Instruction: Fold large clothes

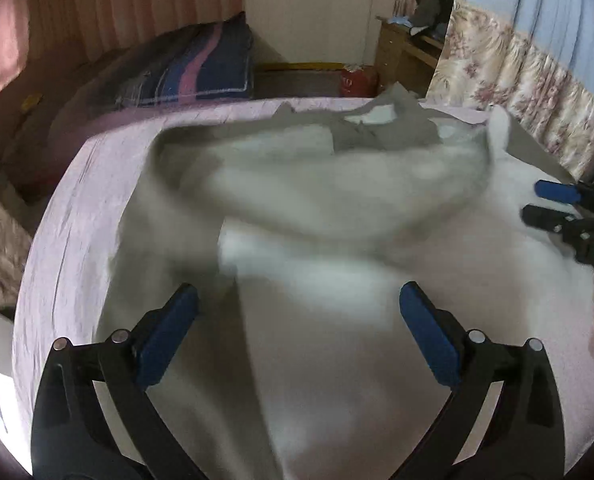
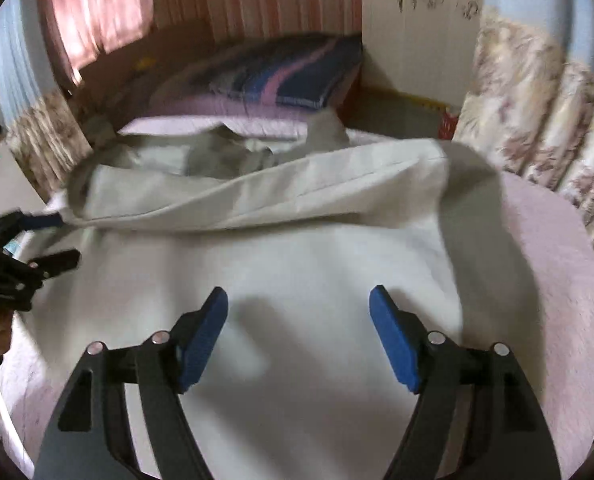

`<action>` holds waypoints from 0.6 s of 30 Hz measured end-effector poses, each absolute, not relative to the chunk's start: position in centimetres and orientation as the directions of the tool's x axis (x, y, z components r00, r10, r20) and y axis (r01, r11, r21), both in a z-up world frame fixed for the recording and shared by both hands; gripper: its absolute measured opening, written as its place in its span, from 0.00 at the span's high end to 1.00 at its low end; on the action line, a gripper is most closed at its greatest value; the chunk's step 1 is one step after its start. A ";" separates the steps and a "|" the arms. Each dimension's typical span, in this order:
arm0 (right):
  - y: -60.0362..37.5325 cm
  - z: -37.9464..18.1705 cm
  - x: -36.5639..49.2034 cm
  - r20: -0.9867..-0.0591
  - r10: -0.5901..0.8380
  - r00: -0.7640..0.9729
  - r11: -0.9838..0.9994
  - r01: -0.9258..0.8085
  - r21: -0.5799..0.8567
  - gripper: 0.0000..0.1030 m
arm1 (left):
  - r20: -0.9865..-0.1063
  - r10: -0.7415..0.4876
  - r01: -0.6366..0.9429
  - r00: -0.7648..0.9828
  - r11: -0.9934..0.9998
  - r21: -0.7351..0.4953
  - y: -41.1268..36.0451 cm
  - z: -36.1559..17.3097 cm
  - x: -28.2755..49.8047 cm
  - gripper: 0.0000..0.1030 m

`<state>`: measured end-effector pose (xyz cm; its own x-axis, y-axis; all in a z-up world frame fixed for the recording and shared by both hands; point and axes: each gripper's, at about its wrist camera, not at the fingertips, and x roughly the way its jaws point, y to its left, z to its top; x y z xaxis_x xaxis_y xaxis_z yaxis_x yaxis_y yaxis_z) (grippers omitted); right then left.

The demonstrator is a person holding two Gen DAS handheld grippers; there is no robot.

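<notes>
A large white garment [image 1: 337,216] lies spread over the pink bed [image 1: 81,208], with one long fold lying across its far half [image 2: 257,196] and a crumpled collar part at the far edge. My left gripper [image 1: 297,304] is open and empty above the near part of the garment. My right gripper [image 2: 299,304] is open and empty above the garment too. Each gripper shows in the other's view: the right one at the right edge [image 1: 537,200], the left one at the left edge [image 2: 57,240], both with jaws apart. The left wrist view is blurred.
A striped dark blue and pink pillow [image 1: 193,68] lies at the head of the bed [image 2: 281,76]. Floral curtains [image 1: 517,76] hang to the right. A wooden cabinet [image 1: 401,48] and a red object [image 1: 355,80] stand beyond the bed.
</notes>
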<state>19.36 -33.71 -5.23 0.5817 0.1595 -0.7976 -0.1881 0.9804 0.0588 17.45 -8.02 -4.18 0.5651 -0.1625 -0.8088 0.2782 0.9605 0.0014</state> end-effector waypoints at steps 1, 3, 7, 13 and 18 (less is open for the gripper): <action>-33.6 -5.8 21.1 -0.806 0.156 0.570 0.982 -0.180 0.063 0.22 | -0.817 -0.151 0.271 0.556 0.963 0.006 -8.1 -4.7 19.3 0.03; -33.6 -6.2 23.7 -0.813 0.163 0.559 0.983 -0.164 0.084 0.22 | -0.827 -0.164 0.230 0.538 0.972 -0.043 -7.3 -5.4 22.5 0.03; -34.3 -7.0 29.3 -0.790 0.132 0.599 0.990 -0.114 0.078 0.22 | -0.795 -0.080 0.085 0.601 0.996 -0.036 -4.6 -5.1 27.8 0.03; -36.1 -7.6 34.1 -0.762 0.042 0.646 0.998 0.009 0.062 0.18 | -0.742 0.136 -0.113 0.656 0.990 0.081 -1.1 -6.2 32.5 0.03; -38.4 -4.7 32.1 -0.716 0.076 0.694 0.993 0.012 0.118 0.18 | -0.739 0.071 -0.090 0.670 0.996 0.013 -0.5 -5.4 31.7 0.03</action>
